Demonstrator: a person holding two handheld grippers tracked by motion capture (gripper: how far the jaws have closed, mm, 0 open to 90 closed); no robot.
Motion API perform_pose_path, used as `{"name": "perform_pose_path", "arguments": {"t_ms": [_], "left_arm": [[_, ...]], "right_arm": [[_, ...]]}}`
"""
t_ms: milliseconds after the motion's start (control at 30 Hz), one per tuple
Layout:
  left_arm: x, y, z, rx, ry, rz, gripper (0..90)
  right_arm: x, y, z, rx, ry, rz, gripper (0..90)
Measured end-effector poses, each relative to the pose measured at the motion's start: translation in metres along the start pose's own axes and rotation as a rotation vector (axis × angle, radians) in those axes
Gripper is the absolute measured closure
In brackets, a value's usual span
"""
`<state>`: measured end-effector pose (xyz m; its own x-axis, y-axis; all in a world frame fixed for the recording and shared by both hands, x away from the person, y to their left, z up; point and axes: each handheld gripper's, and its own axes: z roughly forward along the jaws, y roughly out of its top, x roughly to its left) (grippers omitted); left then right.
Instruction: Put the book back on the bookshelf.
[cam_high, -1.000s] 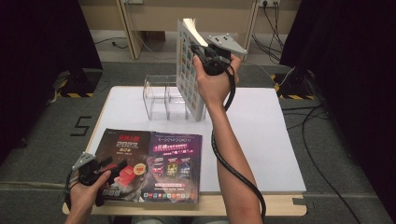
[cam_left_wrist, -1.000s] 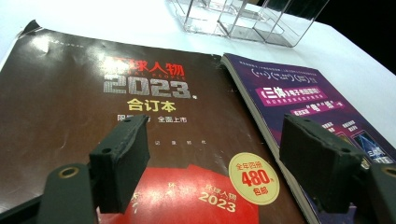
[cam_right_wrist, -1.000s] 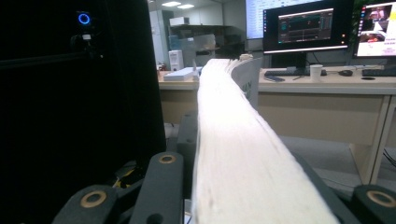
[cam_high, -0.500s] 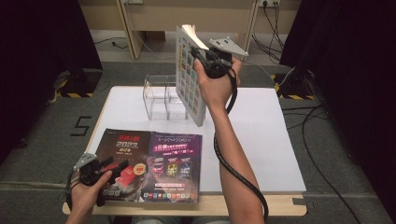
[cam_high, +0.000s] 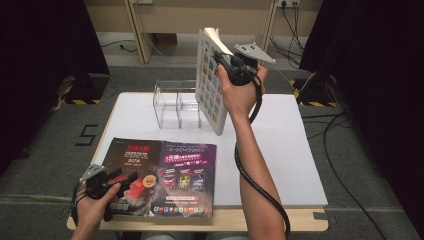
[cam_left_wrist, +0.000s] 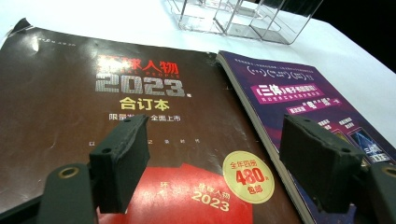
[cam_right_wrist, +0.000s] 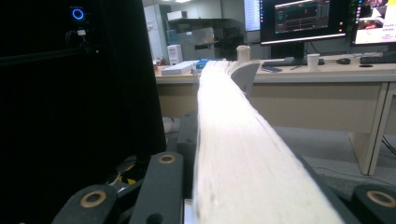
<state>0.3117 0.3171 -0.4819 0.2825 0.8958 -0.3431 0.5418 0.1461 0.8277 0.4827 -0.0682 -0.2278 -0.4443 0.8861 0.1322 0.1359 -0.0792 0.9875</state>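
Above the far half of the white table, a thick magazine is held upright in the air by the right gripper, its cover of small coloured squares turned toward the left of the high view and its lower corner hanging just above the table beside the clear acrylic holder. The jaws of the right gripper are closed on this magazine: in the right gripper view the pale page edge is seen running straight out from between the two black jaws, which are pressed against its sides. The grey three-cornered plate is seen on top of the gripper, and a black cable is trailed along the forearm toward the near edge. At the near left of the table, two more magazines are laid flat side by side and touching: a dark one with a red lower part and "2023" printed on it, and a purple one on its right. The left gripper is held low over the near part of the dark magazine, its jaws standing apart with nothing between them; whether the tips are resting on the cover cannot be told. The holder is seen standing well behind both flat magazines.
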Motion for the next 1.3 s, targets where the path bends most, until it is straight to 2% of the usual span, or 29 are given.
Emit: {"name": "perform_pose_path", "arguments": {"t_ms": [467, 1300], "left_arm": [[-0.002, -0.001, 0.002, 0.006, -0.002, 0.005, 23.3], [-0.003, -0.001, 0.002, 0.007, -0.002, 0.011, 23.3]], "right_arm": [[-0.023, -0.006, -0.010, 0.002, -0.040, 0.026, 74.2], [-0.038, -0.013, -0.018, 0.011, -0.060, 0.044, 74.2]]}}
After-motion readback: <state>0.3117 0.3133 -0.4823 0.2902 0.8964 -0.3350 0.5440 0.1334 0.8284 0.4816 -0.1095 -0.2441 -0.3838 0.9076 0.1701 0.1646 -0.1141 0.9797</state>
